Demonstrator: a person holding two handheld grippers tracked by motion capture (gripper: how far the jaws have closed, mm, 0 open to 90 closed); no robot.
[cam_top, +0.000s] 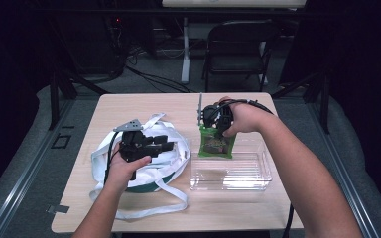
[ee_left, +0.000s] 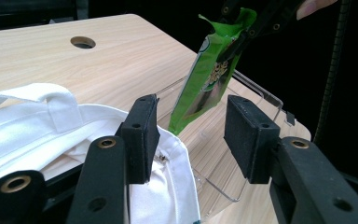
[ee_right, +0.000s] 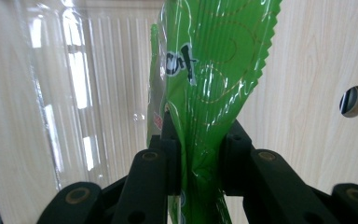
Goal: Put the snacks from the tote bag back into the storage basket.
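Jaws pressed tight on the top seam, the right gripper (cam_top: 217, 119) dangles the green snack packet (cam_top: 217, 144) over the far edge of the clear plastic bin (cam_top: 258, 179), its lower end hanging at about the rim. Over on the other side, the left gripper (ee_left: 191, 135) has its jaws spread with nothing between them, hovering above the white tote bag (cam_top: 171, 133) on the wooden table (cam_top: 258, 213). From above it's hard to say whether the packet's bottom corner is inside the wall or just outside it. That's the danger: if it is let go short of the rim, the packet could catch the edge and tip out onto the table. The hold is also only a thin strip of crinkled seam, so a quick jerk could slip it loose.
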